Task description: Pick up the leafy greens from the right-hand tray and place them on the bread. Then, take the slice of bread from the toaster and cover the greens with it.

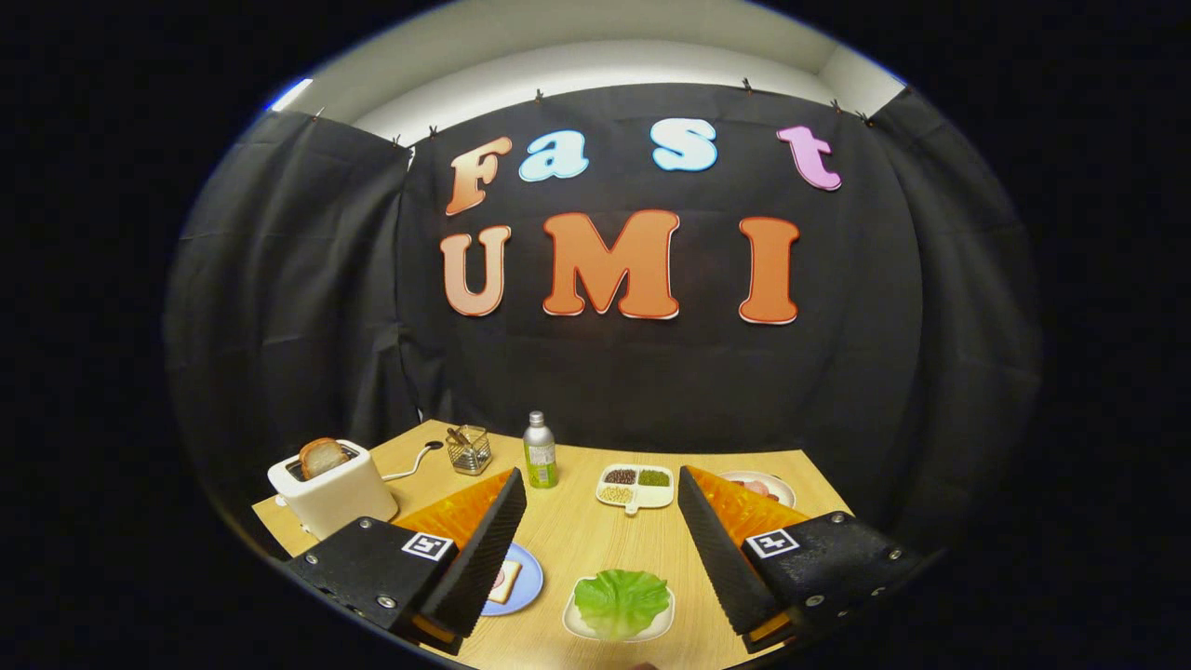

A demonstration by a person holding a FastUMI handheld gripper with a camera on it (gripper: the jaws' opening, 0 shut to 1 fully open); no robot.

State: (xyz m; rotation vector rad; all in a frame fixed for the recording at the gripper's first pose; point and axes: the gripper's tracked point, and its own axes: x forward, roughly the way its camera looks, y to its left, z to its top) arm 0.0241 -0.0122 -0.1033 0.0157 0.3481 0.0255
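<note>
Leafy greens (622, 601) lie on a white tray (572, 625) between my two fingers, low and close. My gripper (602, 521) is open, held above the table with nothing between its fingers. A blue plate (526, 582) with a slice of bread (505, 581) sits to the left of the greens, partly hidden behind the left finger. A white toaster (332, 490) stands beyond the left finger with a browned bread slice (322, 457) sticking up out of its slot.
On the wooden table (577, 530) stand a small wire holder (469, 449), a green-labelled bottle (539, 452), a white divided dish of grains (636, 486), and a plate of food (763, 486) behind the right finger. The toaster's cord (414, 465) trails toward the back.
</note>
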